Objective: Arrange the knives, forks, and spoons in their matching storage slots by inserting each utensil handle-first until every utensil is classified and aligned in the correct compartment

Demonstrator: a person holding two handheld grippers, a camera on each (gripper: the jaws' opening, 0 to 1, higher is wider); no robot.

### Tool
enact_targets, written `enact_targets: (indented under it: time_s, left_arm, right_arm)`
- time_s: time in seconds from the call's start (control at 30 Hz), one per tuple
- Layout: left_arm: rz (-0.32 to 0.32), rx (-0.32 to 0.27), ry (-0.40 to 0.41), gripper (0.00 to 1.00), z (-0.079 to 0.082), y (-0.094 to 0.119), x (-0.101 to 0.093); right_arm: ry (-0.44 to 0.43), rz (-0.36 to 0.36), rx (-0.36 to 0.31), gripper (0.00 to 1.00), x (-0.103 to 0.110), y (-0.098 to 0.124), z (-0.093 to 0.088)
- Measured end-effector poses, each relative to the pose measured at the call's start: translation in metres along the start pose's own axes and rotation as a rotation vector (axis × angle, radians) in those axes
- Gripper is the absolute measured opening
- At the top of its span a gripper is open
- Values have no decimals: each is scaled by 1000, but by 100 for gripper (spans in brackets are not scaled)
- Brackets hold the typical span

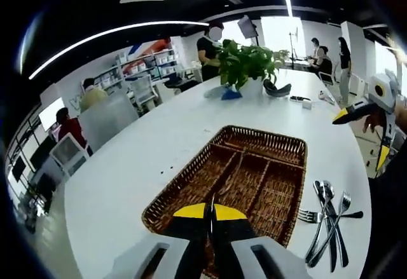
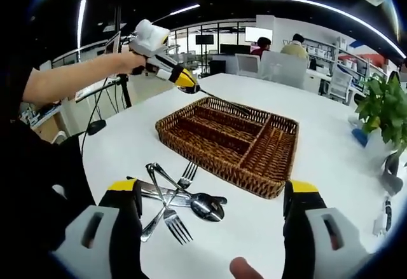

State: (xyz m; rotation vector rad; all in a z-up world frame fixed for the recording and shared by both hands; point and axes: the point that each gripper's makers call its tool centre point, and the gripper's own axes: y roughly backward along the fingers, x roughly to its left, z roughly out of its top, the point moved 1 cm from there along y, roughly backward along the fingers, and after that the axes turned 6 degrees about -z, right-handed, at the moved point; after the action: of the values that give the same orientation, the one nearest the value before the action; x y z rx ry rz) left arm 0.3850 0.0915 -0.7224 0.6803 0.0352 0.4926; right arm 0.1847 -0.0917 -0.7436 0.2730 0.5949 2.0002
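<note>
A brown wicker tray (image 1: pixel 184 178) (image 2: pixel 191 152) with long slots sits mid-table. My left gripper (image 1: pixel 210 211) (image 2: pixel 190 86) is shut on a thin dark utensil (image 2: pixel 224 102) (image 1: pixel 212 200) that slants down into the tray; I cannot tell which kind it is. A crossed heap of forks, spoons and knives (image 1: pixel 328 222) (image 2: pixel 173 204) lies on the white table beside the tray's near long side. Just above that heap my right gripper (image 2: pixel 213 193) (image 1: pixel 362 136) stands open with nothing between its jaws, which are wide apart.
A potted plant (image 1: pixel 249 63) (image 2: pixel 383 108) and small items (image 1: pixel 299 99) (image 2: pixel 387 215) stand at the table's far end. The person's arm (image 2: pixel 70 79) reaches in from the left. Chairs and several people are around the room.
</note>
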Motion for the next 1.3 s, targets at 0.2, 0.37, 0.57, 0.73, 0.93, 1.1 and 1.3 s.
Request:
enact_targets:
  time_s: [0.2,0.37,0.57,0.73,0.93,1.1,1.3]
  left_arm:
    - [-13,-10,-24,0,-8,-22,8]
    - [17,-44,-14,0,-3,-35,22]
    - [47,20,-47,0,-11,-47,38]
    - [72,59,-48,0,-24,-56,50]
    - [73,33,-9,0,-24,-66,57]
    - [64,10,14,0,-20,-77,60]
    - [39,-3,56,0,-20,-88,62]
  right_arm:
    - [1,7,8,94,3,-3,-3]
    - [3,-1,11,94,2,-6,-2]
    - [4,-11,15,93,0,-8,-4]
    - [3,-22,25,93,-3,-7,-9]
    - [-9,-32,36,92,-9,-4,-16]
    - [-21,-46,34,92,-15,-2,-18]
    - [-22,-56,45,91,-19,0,-21]
